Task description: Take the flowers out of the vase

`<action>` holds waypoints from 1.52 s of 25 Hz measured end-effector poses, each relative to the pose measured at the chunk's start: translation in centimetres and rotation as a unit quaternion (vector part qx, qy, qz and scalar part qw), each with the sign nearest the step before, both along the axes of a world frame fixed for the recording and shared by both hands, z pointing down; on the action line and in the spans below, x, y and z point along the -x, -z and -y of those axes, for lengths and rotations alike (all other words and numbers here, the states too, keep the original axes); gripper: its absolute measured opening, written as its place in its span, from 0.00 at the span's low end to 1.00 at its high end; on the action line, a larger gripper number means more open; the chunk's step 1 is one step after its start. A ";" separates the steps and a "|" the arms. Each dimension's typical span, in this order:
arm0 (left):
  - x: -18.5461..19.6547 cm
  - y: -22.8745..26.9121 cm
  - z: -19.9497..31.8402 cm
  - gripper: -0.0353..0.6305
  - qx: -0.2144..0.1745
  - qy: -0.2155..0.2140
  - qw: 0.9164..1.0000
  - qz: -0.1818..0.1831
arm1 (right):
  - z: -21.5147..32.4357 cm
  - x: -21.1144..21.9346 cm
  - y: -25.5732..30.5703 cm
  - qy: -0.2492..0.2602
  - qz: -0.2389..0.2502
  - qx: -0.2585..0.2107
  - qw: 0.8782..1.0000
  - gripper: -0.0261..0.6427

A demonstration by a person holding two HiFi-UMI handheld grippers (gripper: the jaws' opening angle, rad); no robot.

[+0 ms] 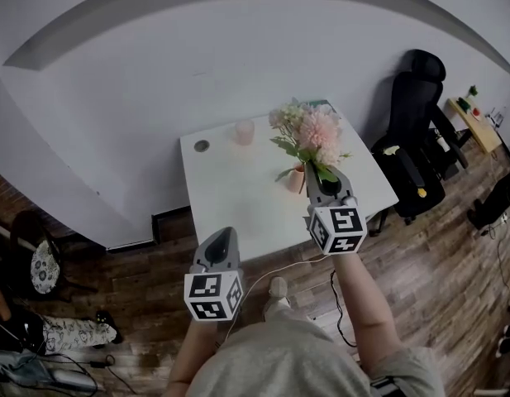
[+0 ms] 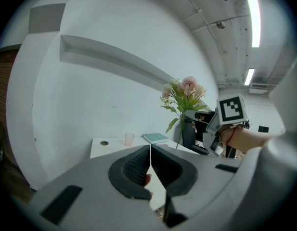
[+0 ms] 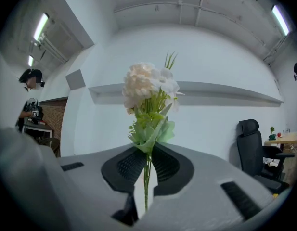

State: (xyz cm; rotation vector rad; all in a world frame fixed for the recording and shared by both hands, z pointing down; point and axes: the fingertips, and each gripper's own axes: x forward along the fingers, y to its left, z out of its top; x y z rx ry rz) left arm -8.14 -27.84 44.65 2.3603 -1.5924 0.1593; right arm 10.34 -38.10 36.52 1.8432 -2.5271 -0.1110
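Observation:
A bunch of pink and white flowers (image 1: 308, 135) with green leaves stands up out of my right gripper (image 1: 323, 176), which is shut on the stems (image 3: 147, 177) over the white table (image 1: 230, 197). The blooms (image 3: 148, 88) rise above the jaws in the right gripper view. A small orange-pink vase (image 1: 295, 179) stands on the table just left of the fingertips; whether the stem ends are clear of its mouth I cannot tell. My left gripper (image 1: 225, 236) hangs in front of the table's near edge, jaws shut (image 2: 149, 150) with nothing held. It sees the flowers (image 2: 184, 93) from the side.
A pink cup (image 1: 244, 131) and a small dark round object (image 1: 202, 146) stand at the table's far side, and a teal book (image 2: 155, 138) lies near them. A black office chair (image 1: 416, 131) stands to the right. A white cable lies on the wooden floor.

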 end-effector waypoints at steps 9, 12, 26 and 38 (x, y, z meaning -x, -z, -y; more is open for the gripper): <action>1.1 -0.5 -5.3 0.06 -0.007 -0.007 1.000 -0.002 | -7.5 1.5 -1.2 -0.002 0.004 0.002 1.000 0.09; 1.2 -0.3 -6.8 0.06 -0.009 -0.008 1.000 -0.002 | -9.8 1.8 -1.4 -0.002 0.006 0.004 1.000 0.09; 1.4 -0.6 -13.8 0.06 -0.014 -0.010 1.000 -0.008 | -20.1 2.4 -3.1 0.001 0.016 0.016 1.000 0.09; 1.6 -0.9 -18.6 0.06 -0.022 -0.017 1.000 0.000 | -26.9 2.8 -5.0 -0.003 0.022 0.025 0.999 0.09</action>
